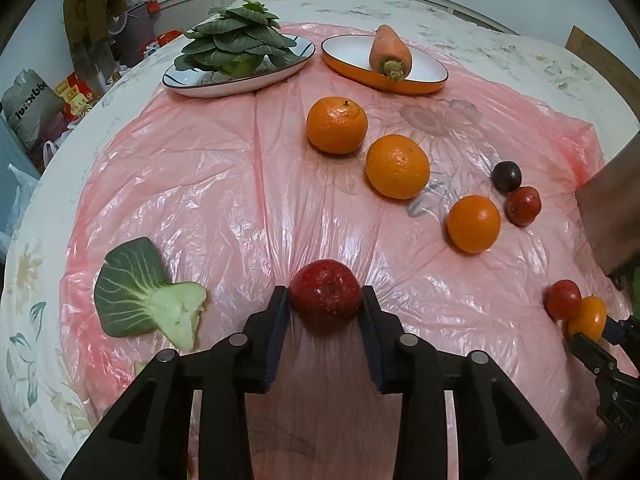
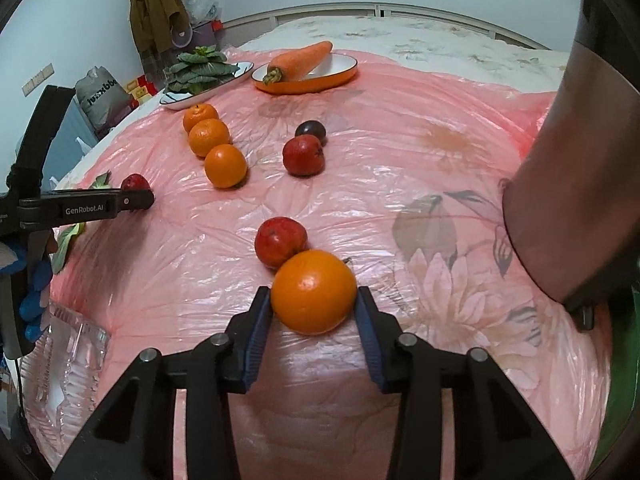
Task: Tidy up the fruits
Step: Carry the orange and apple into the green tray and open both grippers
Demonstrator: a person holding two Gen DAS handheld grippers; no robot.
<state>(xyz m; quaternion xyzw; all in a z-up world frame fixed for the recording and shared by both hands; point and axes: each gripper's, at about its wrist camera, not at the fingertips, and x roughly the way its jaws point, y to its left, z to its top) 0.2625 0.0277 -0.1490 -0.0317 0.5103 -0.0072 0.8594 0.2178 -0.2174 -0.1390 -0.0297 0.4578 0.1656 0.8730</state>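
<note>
My left gripper (image 1: 325,298) is shut on a red apple (image 1: 325,294) that rests on the pink plastic sheet (image 1: 200,180). My right gripper (image 2: 314,300) is shut on an orange (image 2: 314,292), which touches a second red apple (image 2: 280,242); both show at the right edge of the left wrist view, the orange (image 1: 587,317) and the apple (image 1: 563,298). Three oranges lie in a diagonal row (image 1: 397,166), with a red apple (image 1: 523,205) and a dark plum (image 1: 506,176) beside them.
A striped plate of leafy greens (image 1: 236,80) and an orange dish (image 1: 400,80) with a carrot (image 1: 390,52) stand at the far end. A cut bok choy piece (image 1: 140,288) lies near left. A clear glass container (image 2: 68,360) sits near left. A dark cylinder (image 2: 568,200) stands right.
</note>
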